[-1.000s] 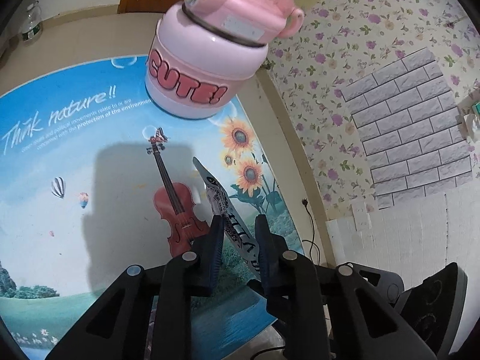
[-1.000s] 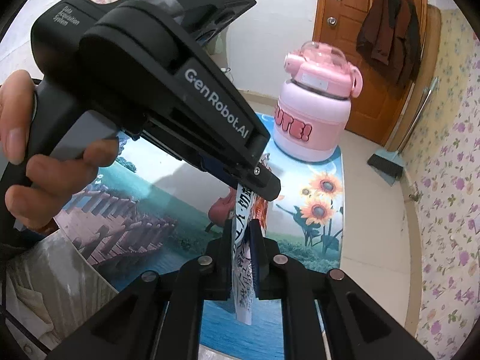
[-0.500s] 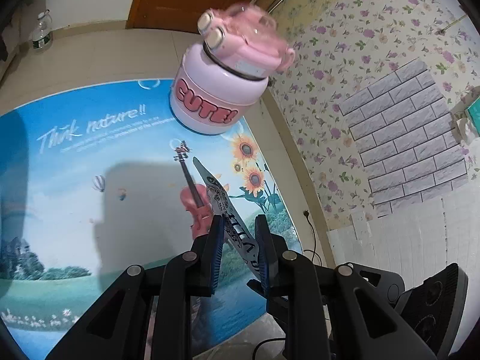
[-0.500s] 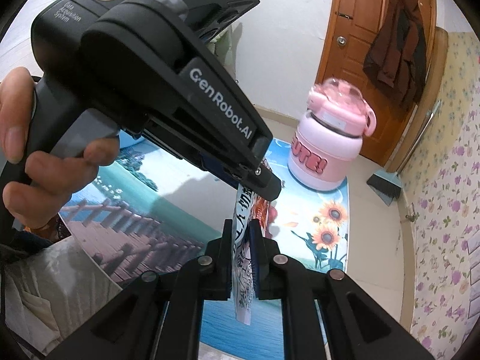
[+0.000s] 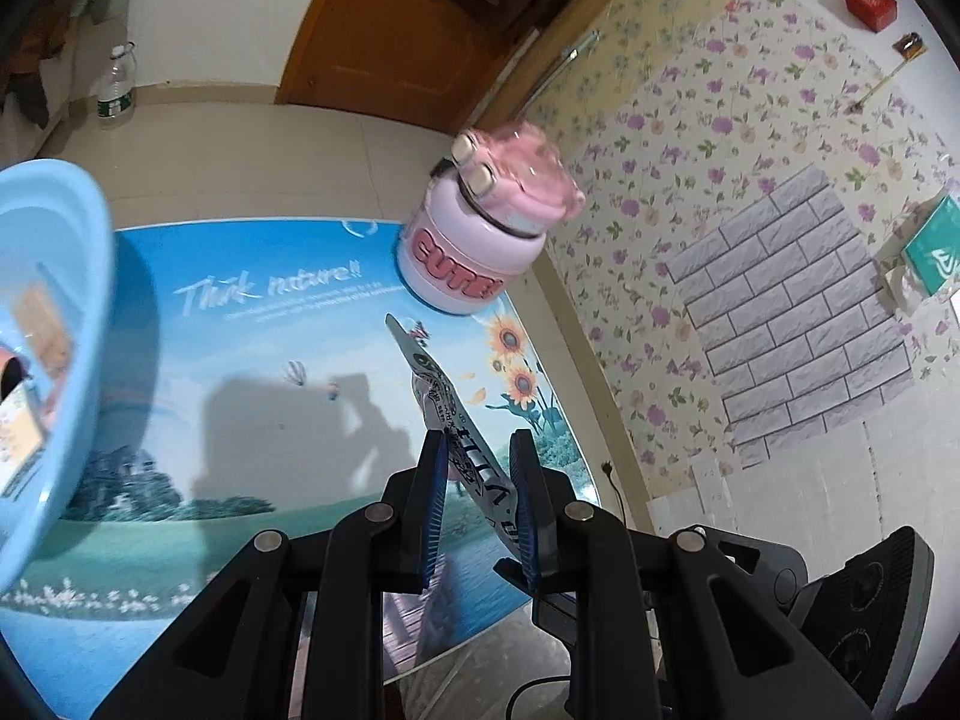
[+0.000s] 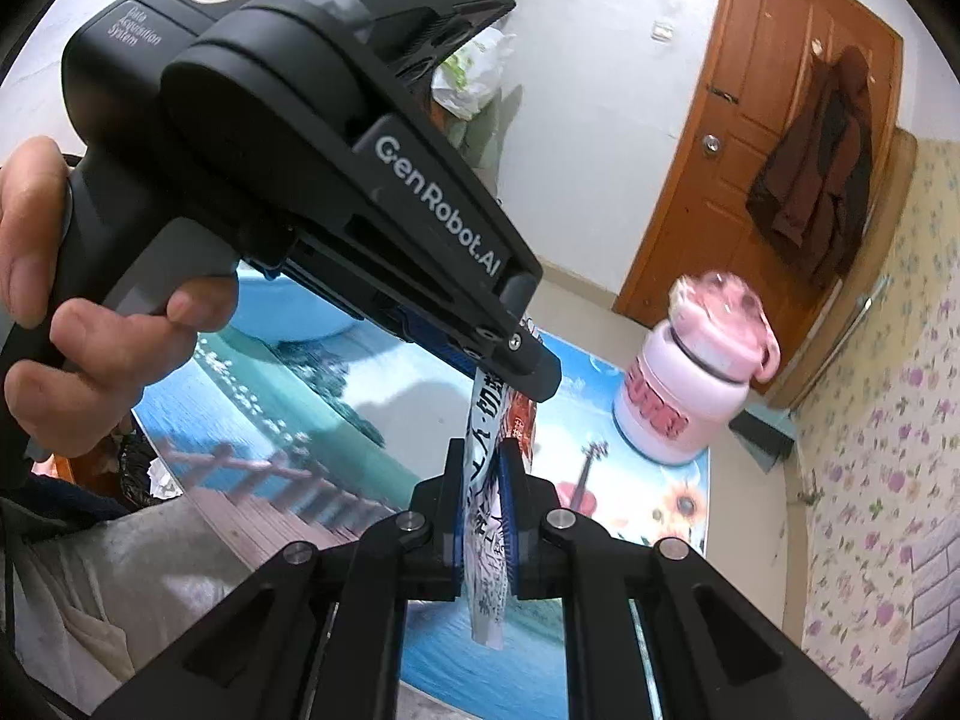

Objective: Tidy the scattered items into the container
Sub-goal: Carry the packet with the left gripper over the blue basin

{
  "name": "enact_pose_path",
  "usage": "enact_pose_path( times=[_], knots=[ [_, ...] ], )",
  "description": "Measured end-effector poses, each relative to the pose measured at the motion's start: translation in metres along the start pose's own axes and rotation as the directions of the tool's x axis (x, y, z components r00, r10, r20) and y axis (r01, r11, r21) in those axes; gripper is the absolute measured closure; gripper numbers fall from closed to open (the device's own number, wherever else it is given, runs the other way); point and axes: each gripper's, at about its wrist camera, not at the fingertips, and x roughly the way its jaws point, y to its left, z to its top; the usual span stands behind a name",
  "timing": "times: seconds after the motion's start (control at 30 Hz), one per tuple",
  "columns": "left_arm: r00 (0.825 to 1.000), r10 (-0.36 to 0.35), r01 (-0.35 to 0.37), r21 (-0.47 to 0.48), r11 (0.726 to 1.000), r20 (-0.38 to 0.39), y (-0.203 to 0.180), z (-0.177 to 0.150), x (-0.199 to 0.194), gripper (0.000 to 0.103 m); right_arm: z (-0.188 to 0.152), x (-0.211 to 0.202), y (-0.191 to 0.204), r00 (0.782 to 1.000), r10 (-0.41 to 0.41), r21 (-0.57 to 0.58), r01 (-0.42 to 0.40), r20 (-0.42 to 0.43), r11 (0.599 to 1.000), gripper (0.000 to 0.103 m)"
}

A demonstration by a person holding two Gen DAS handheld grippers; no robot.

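Observation:
A flat printed snack packet [image 5: 447, 414] is held in the air above the picture mat by both grippers. My left gripper [image 5: 480, 468] has its jaws around the packet's near end, with a gap on the left side. My right gripper [image 6: 485, 492] is shut on the packet [image 6: 489, 420] lower down, and the left gripper's black body [image 6: 288, 138] fills the upper left of the right wrist view. A light blue basin [image 5: 54, 324] with items inside shows at the left edge of the left wrist view, and behind the left gripper in the right wrist view [image 6: 288, 312].
A pink jug marked CUTE [image 5: 480, 240] stands at the far corner of the mat [image 5: 240, 348]; it also shows in the right wrist view [image 6: 690, 390]. A floral wall [image 5: 750, 210] runs along the right. A plastic bottle [image 5: 114, 90] stands on the floor by the door.
Both grippers have pulled back and lifted with the packet; the pink jug looks farther away. The blue basin has come into the left wrist view at the left.

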Motion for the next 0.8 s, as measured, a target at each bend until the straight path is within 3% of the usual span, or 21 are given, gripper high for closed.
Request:
enact_pose_path(
  times=[0.5, 0.8],
  knots=[
    [0.988, 0.033, -0.02, -0.083, 0.996, 0.151, 0.067, -0.024, -0.095, 0.083, 0.06, 0.004, 0.083, 0.996, 0.062, -0.154, -0.052, 0.061, 0.987, 0.093],
    [0.971, 0.091, -0.059, -0.147, 0.987, 0.222, 0.117, -0.029, -0.146, 0.083, 0.095, 0.023, 0.13, 0.988, 0.13, -0.246, -0.107, 0.081, 0.963, 0.093]
  ],
)
